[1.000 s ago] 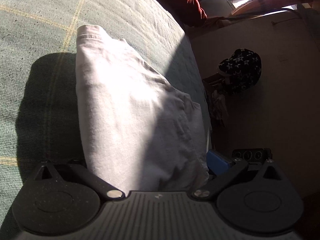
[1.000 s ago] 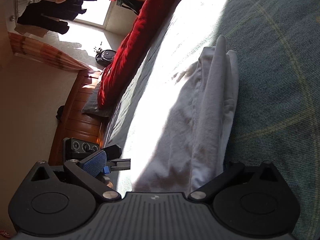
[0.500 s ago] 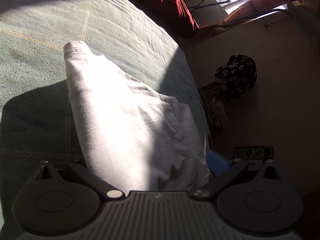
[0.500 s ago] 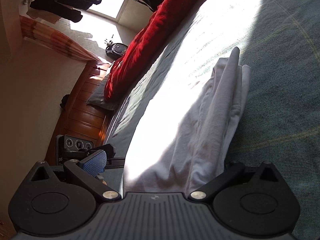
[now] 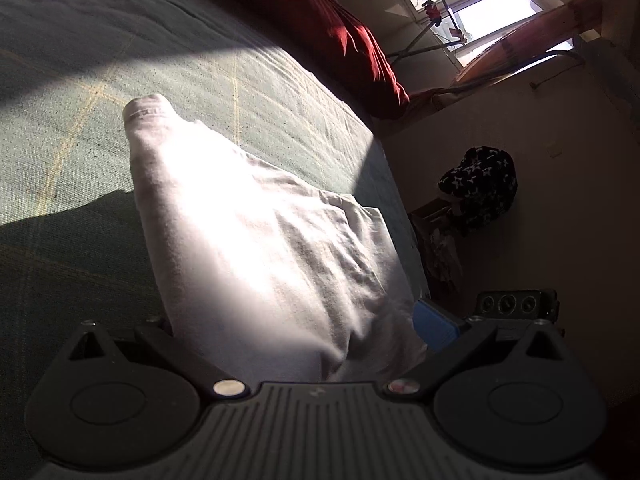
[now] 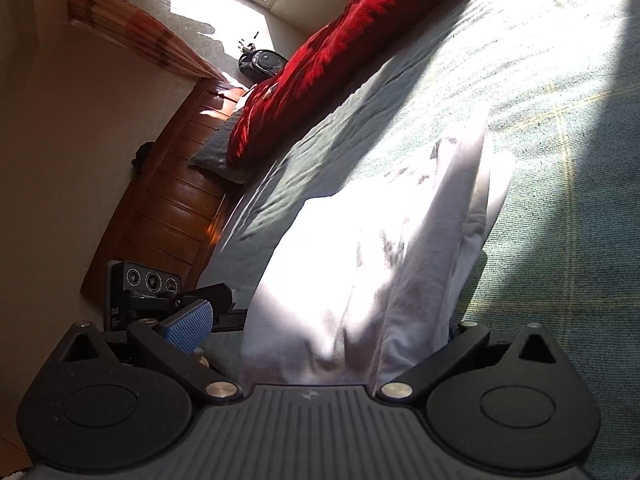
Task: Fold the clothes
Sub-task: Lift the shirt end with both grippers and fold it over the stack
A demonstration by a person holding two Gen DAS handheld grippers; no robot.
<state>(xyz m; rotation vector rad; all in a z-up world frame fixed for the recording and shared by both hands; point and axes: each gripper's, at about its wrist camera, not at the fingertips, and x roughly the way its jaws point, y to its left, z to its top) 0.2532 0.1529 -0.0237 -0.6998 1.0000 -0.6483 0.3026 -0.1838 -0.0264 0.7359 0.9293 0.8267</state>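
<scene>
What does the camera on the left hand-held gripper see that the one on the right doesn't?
Only the left wrist view shows a black star-patterned bundle against the wall and a drying rack by the window. Only the right wrist view shows the wooden headboard, a grey pillow and a dark bag on the sunlit floor. Both show the white garment lying on the green bedspread, and the red blanket.

small pale lettering on the black camera block (image 6: 120,312) of the other gripper at near left, seemingly "DAS", finer lines below too small to read
</scene>
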